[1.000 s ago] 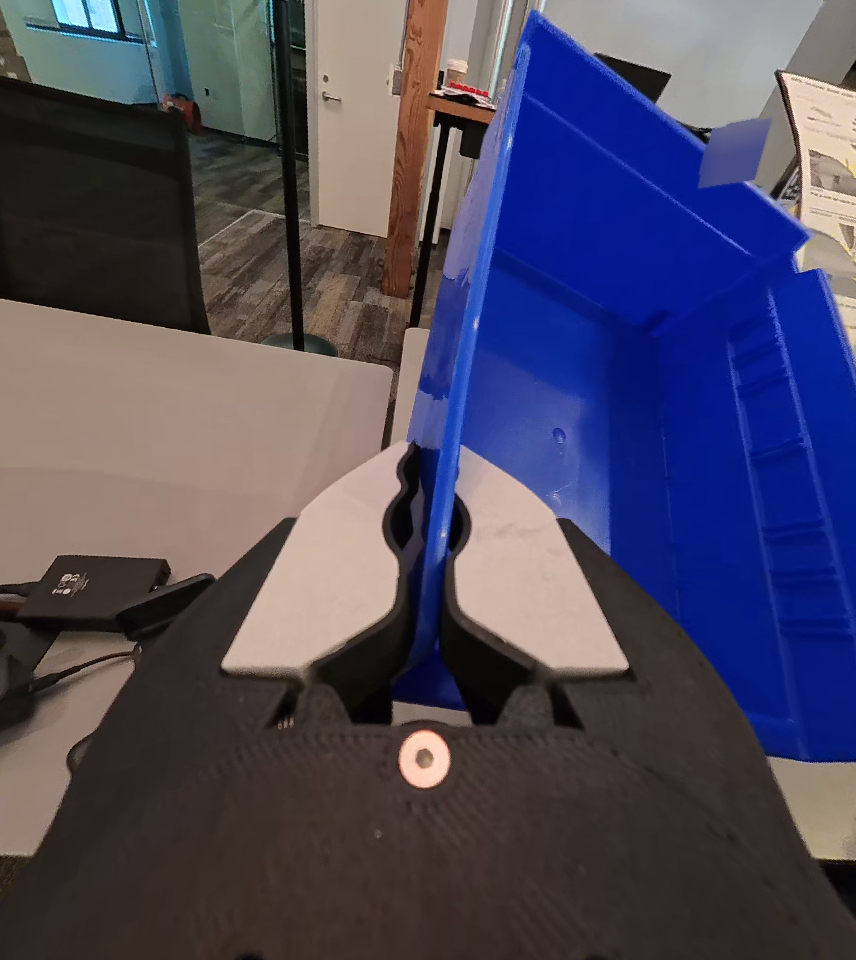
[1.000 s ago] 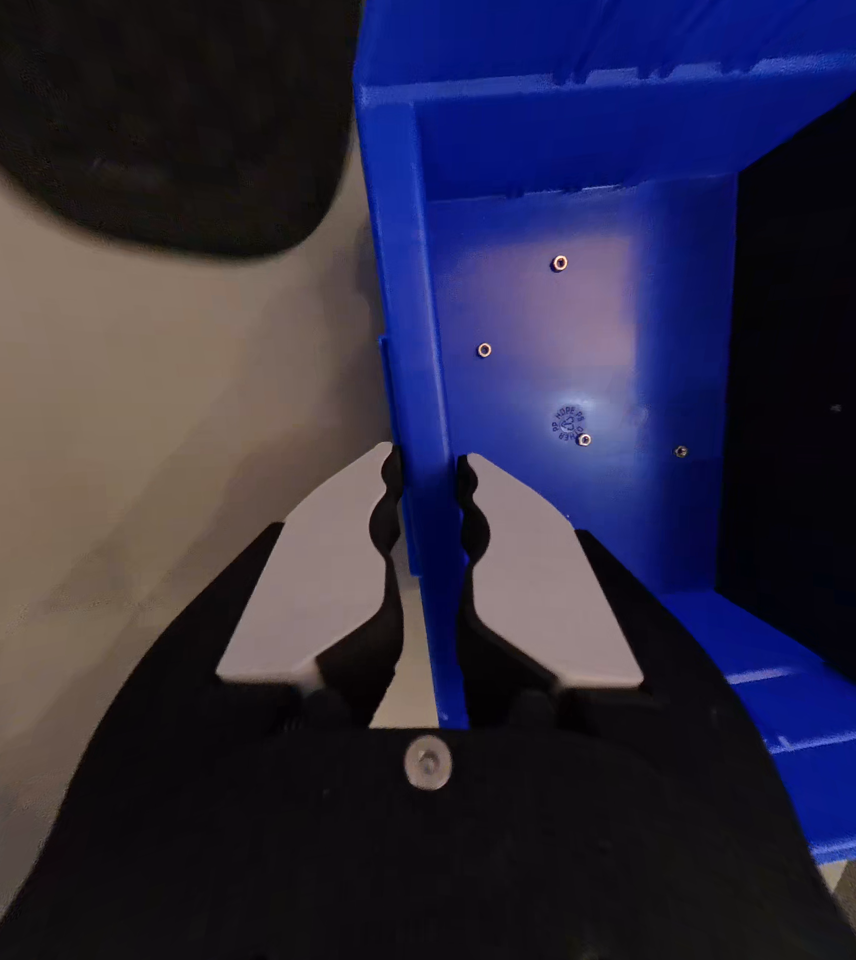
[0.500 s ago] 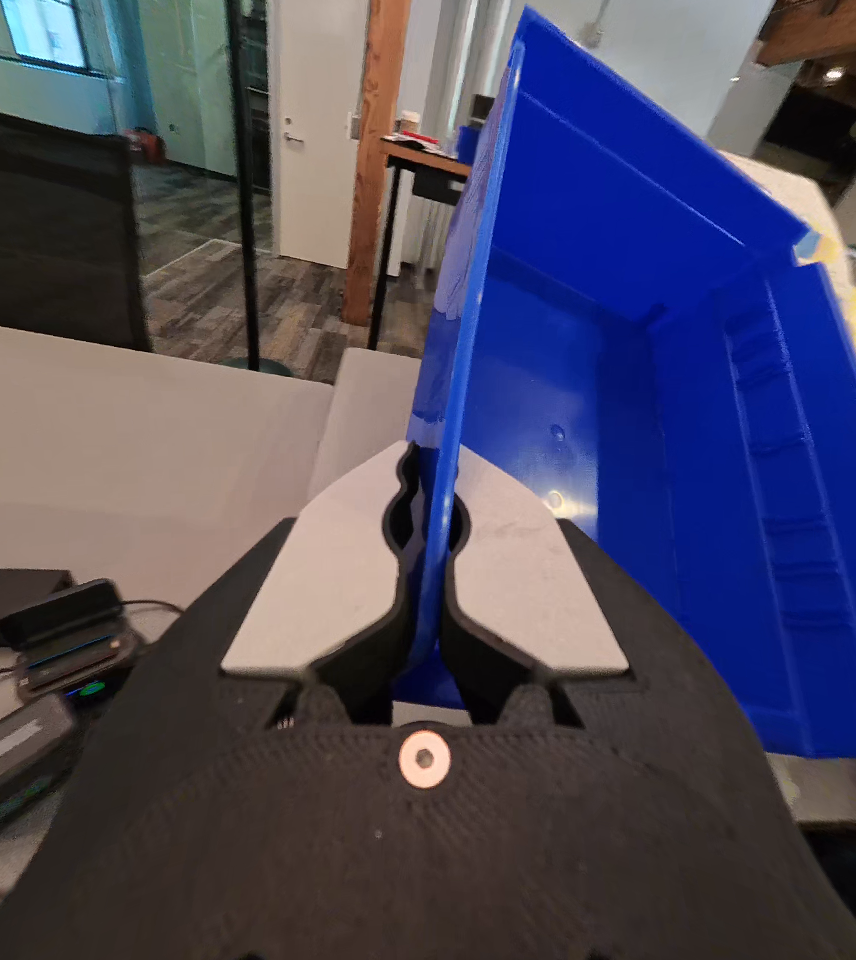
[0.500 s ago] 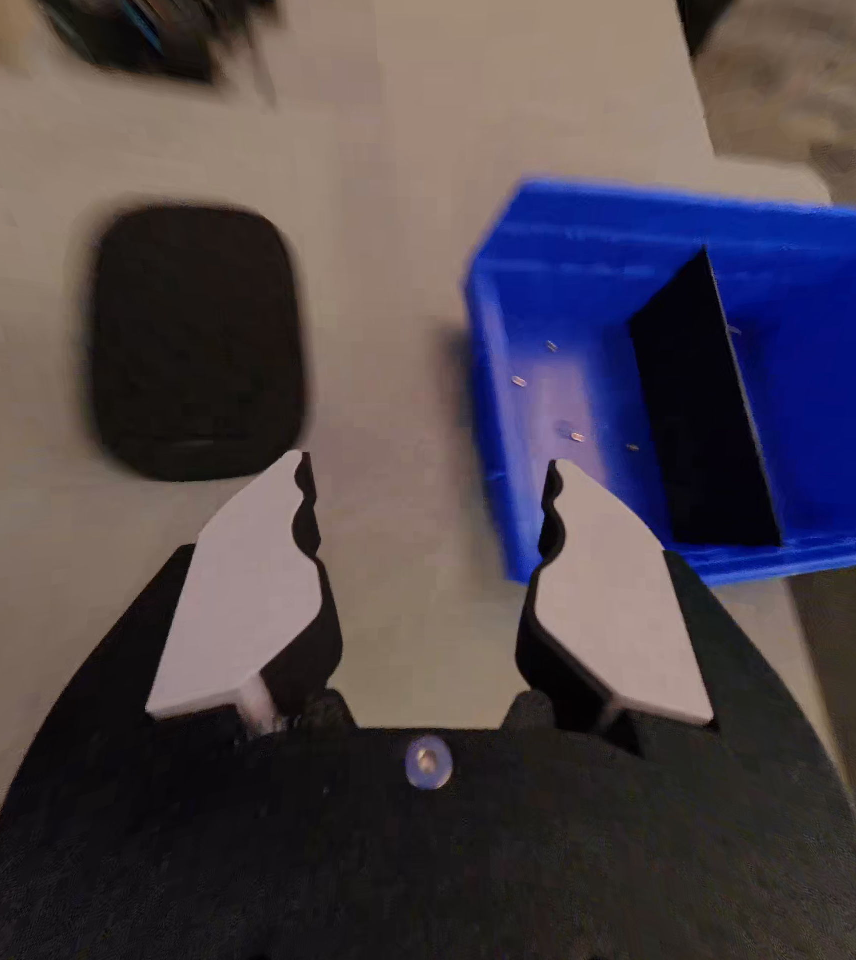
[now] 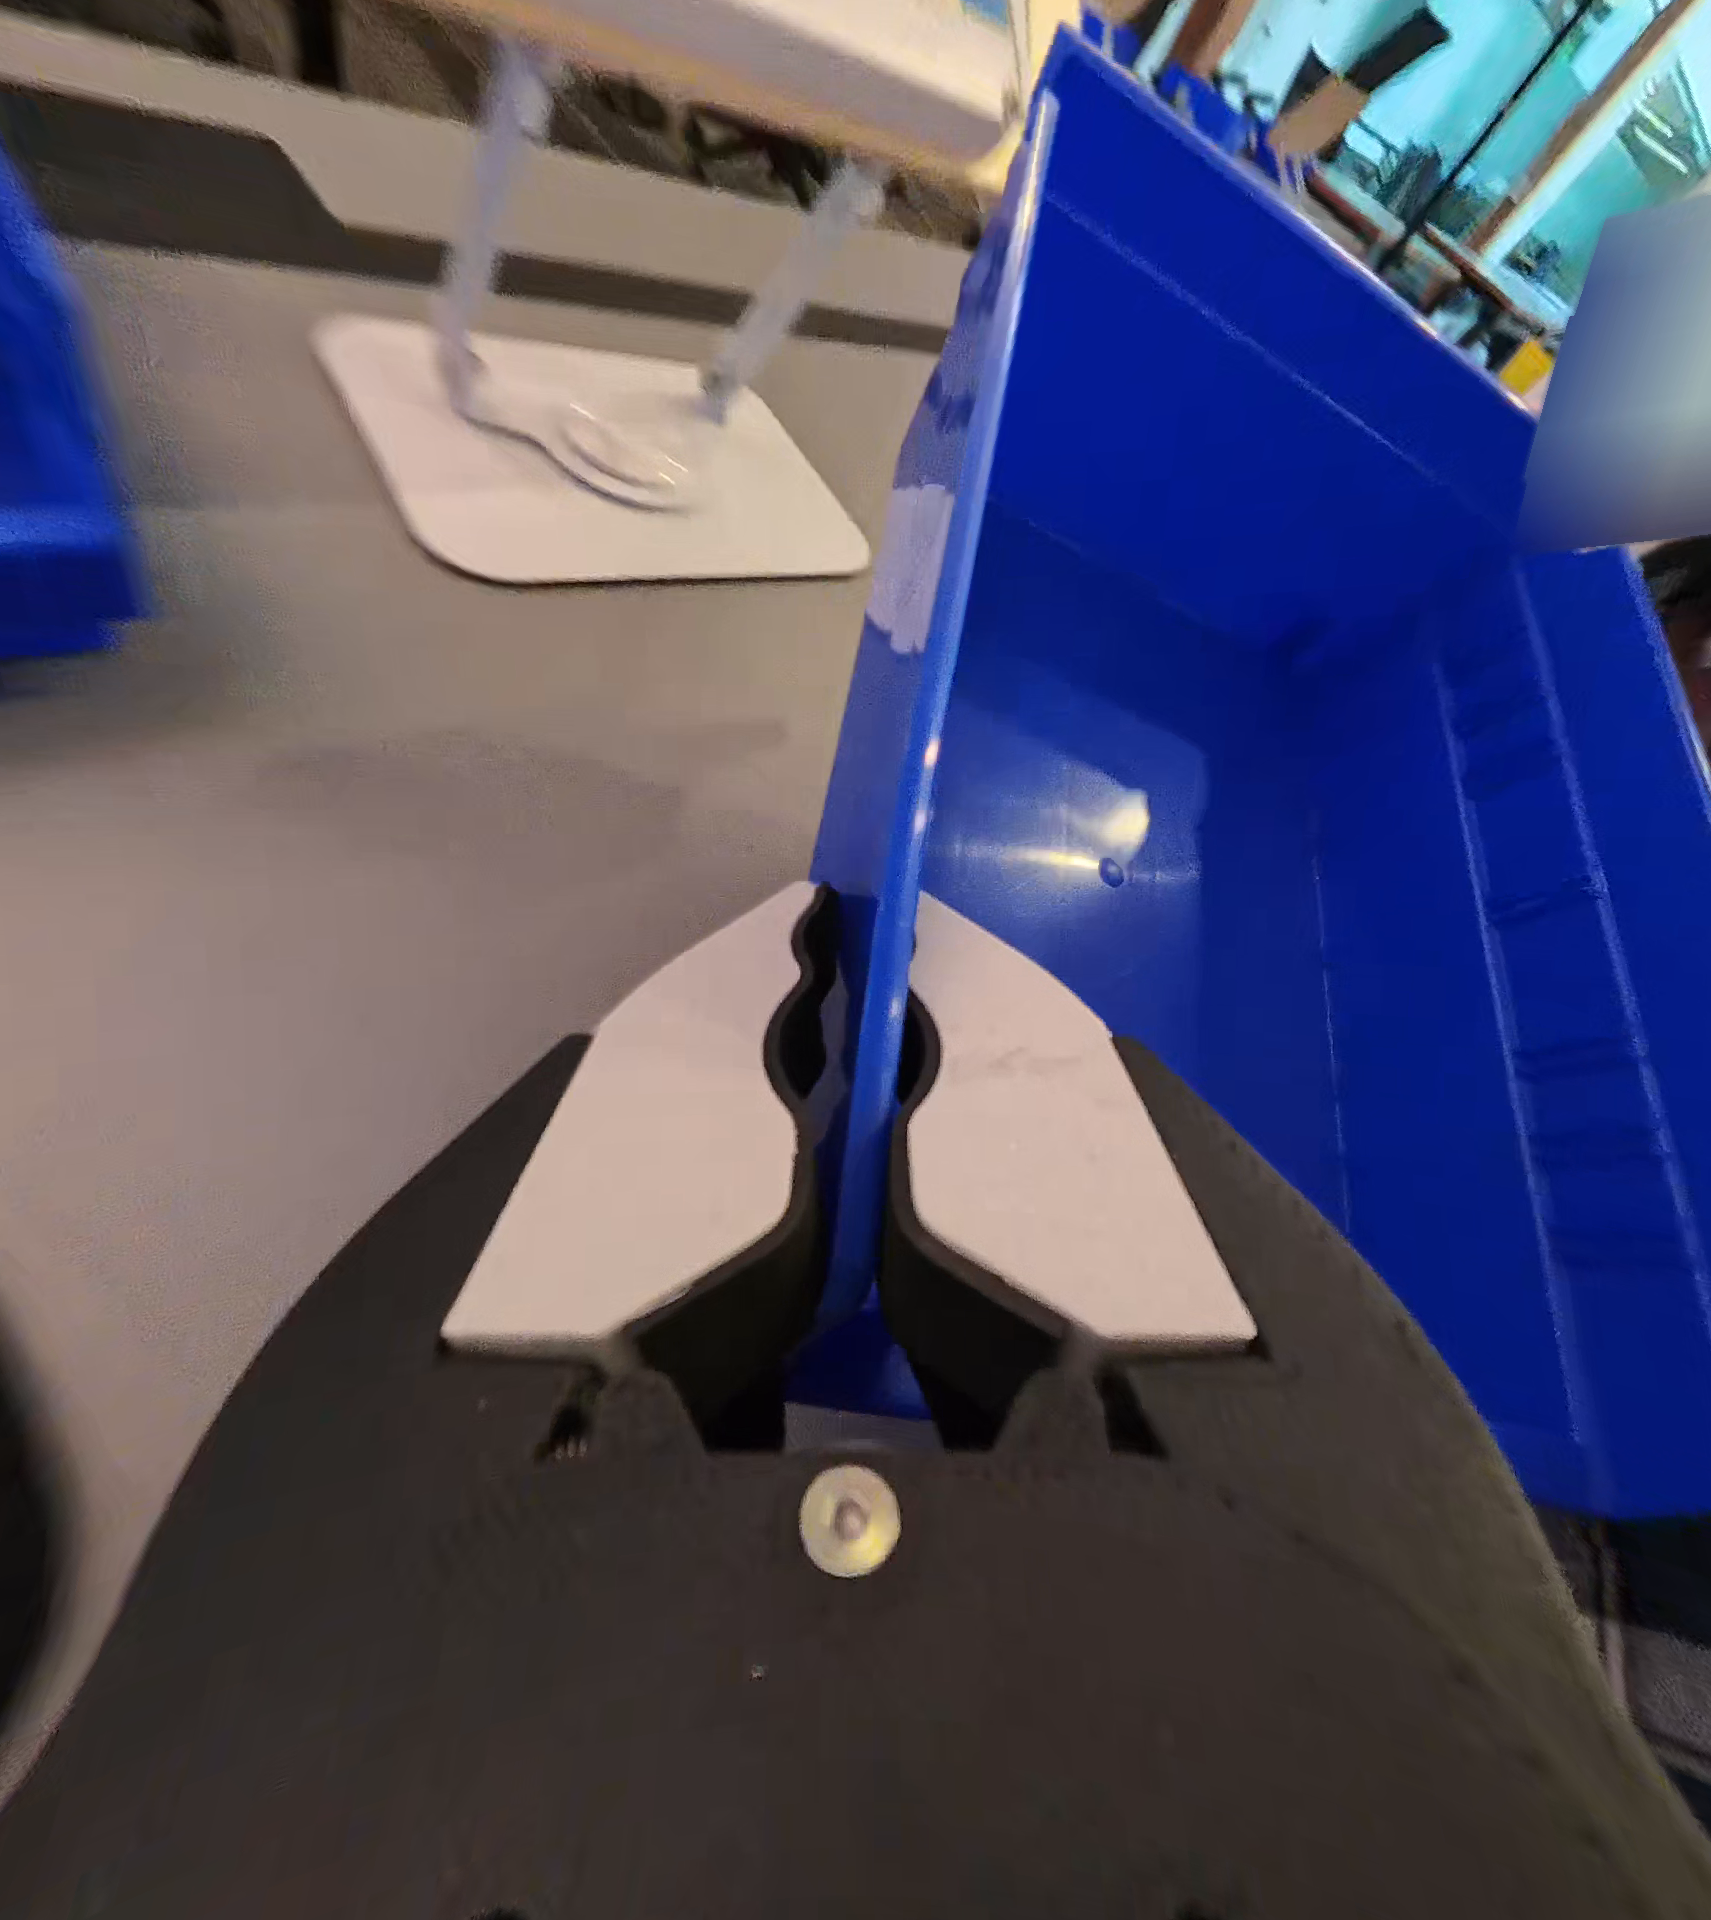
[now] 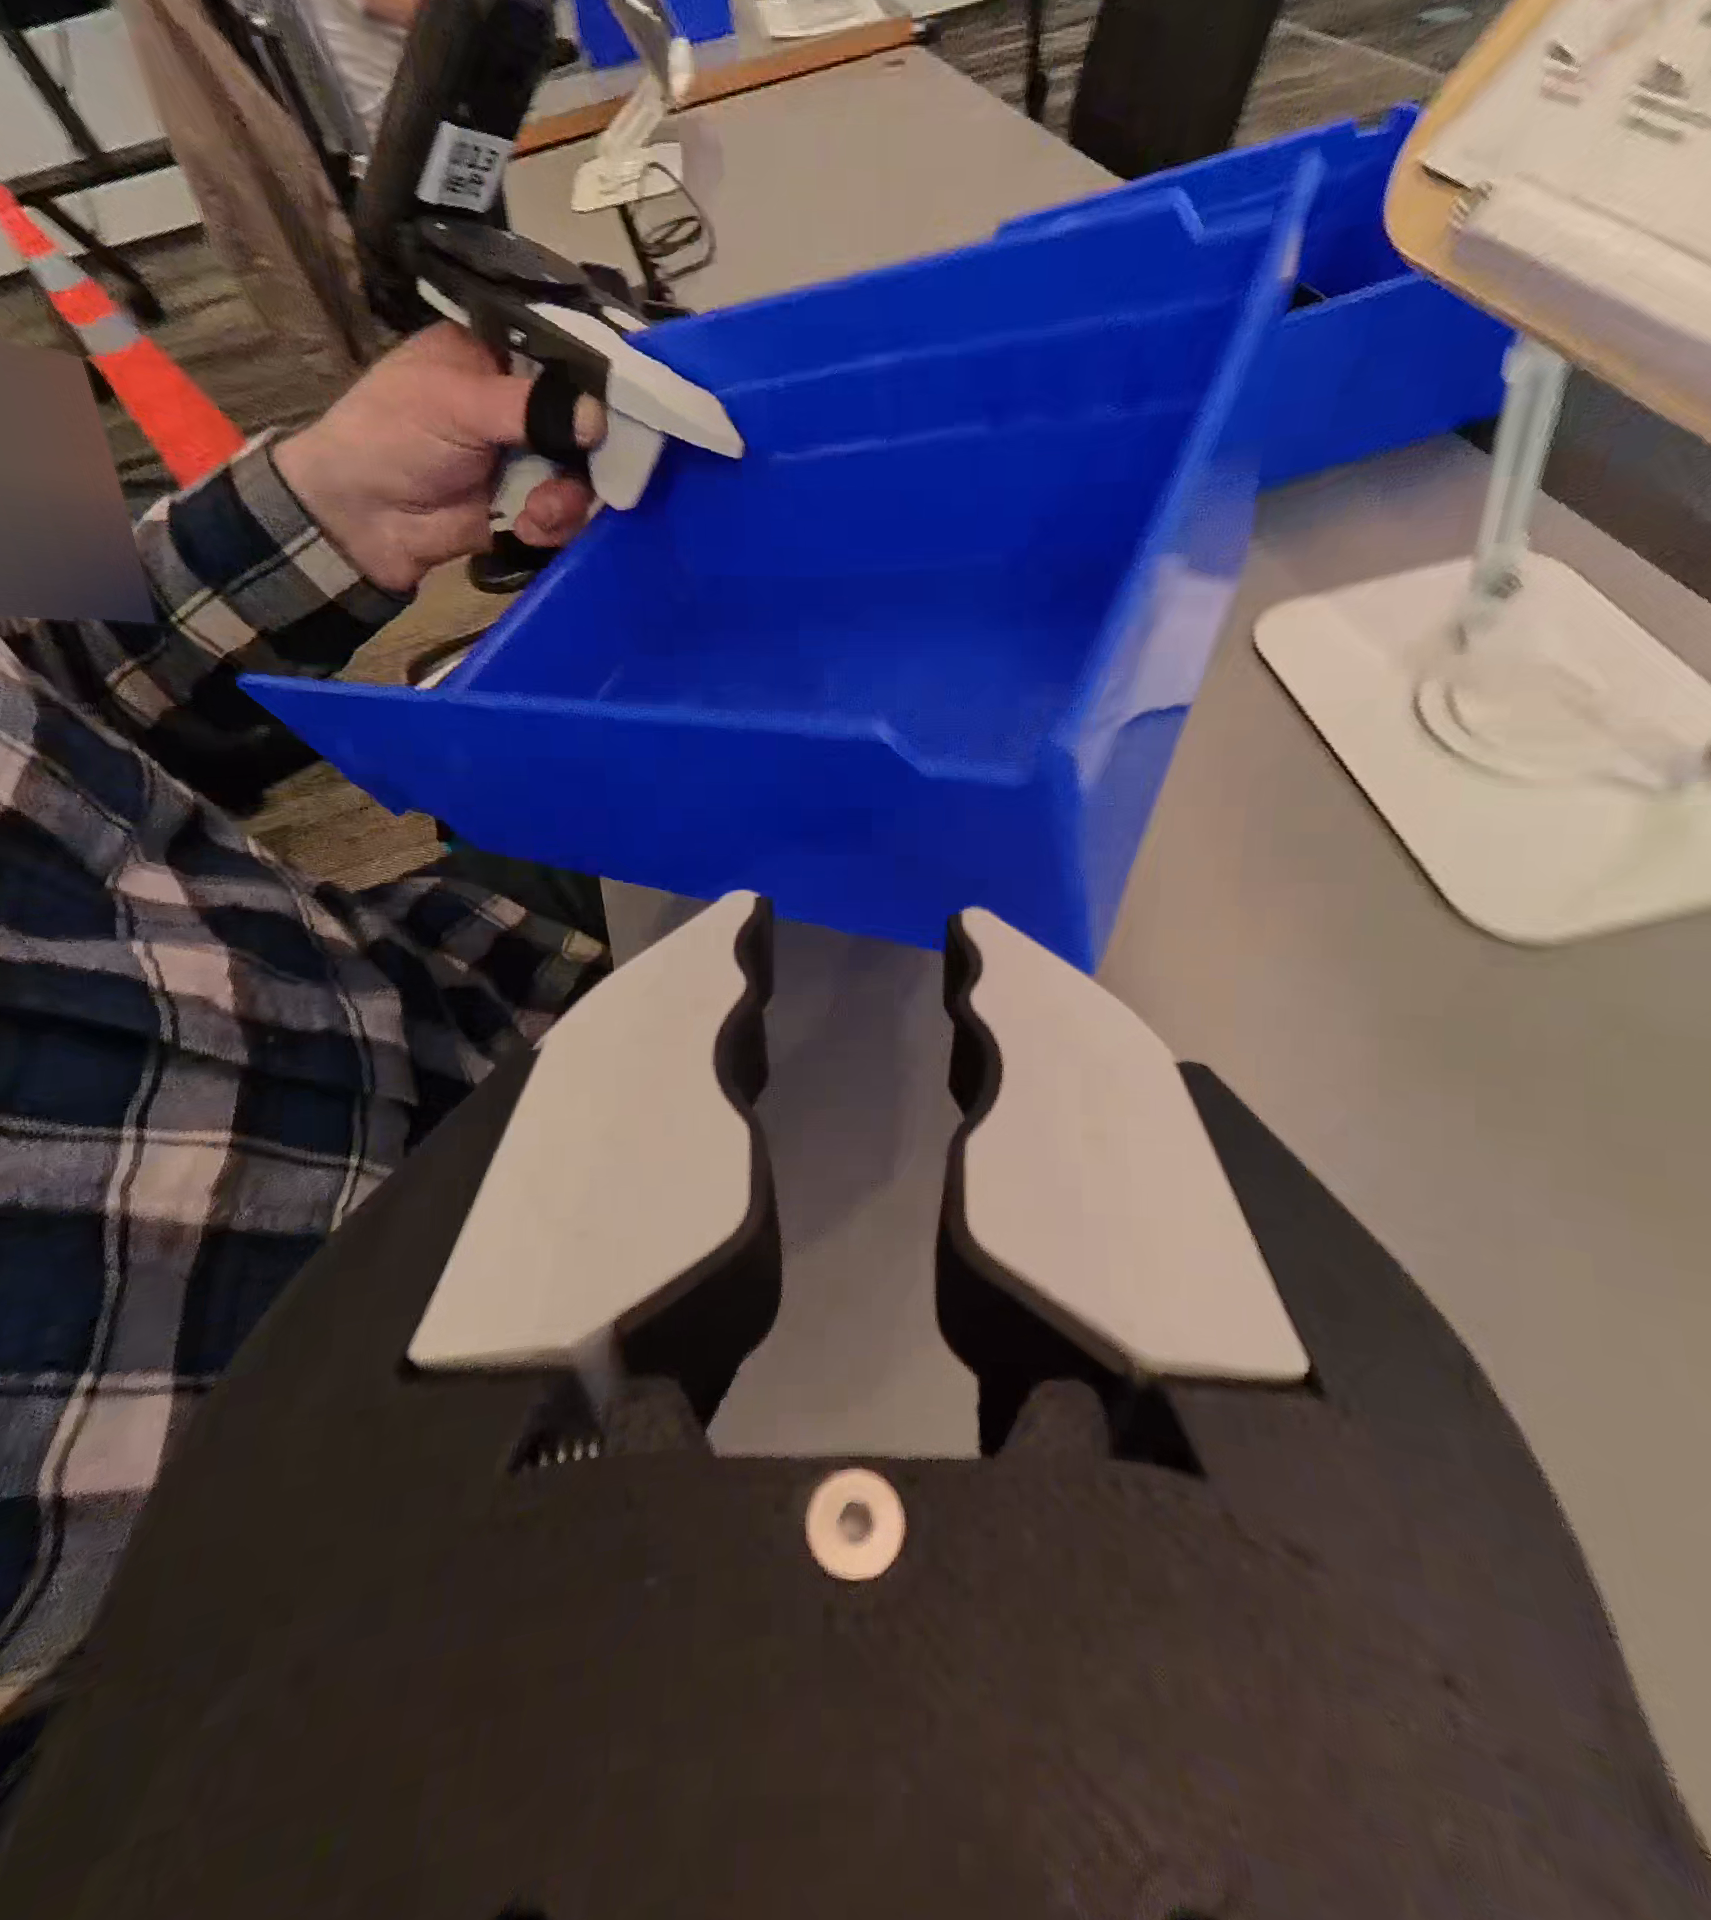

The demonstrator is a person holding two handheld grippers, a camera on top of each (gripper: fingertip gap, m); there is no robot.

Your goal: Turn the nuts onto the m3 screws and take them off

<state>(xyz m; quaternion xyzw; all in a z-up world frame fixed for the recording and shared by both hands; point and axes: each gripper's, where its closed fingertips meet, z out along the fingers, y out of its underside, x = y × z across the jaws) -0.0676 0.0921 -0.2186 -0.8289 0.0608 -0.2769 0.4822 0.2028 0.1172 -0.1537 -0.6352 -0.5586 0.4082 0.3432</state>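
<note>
My left gripper (image 5: 866, 914) is shut on the thin side wall of an empty blue plastic bin (image 5: 1246, 831) and holds it tilted above the grey table (image 5: 363, 883). The right wrist view shows the same bin (image 6: 882, 623) in the air, with the left gripper (image 6: 664, 436) clamped on its far wall and a hand behind it. My right gripper (image 6: 856, 925) is open with nothing between its pads. It hovers over the table just short of the bin's near wall, without touching it.
A white stand with a flat base (image 6: 1557, 727) stands on the table to the right; it also shows in the left wrist view (image 5: 602, 457). A second blue bin (image 6: 1381, 343) lies behind. A person in a plaid shirt (image 6: 155, 987) is at the left, with an orange cone (image 6: 134, 353) beyond. Left tips to right tips: about 30 centimeters. The flat base (image 6: 1557, 727) sits 35 centimeters or so from the ends of my left fingers. Seen from the left wrist view (image 5: 653, 444) as well.
My right gripper let go of a bin wall, opened wide, pulled away and partly closed on nothing. My left gripper kept its grip and swung the blue bin over the table.
</note>
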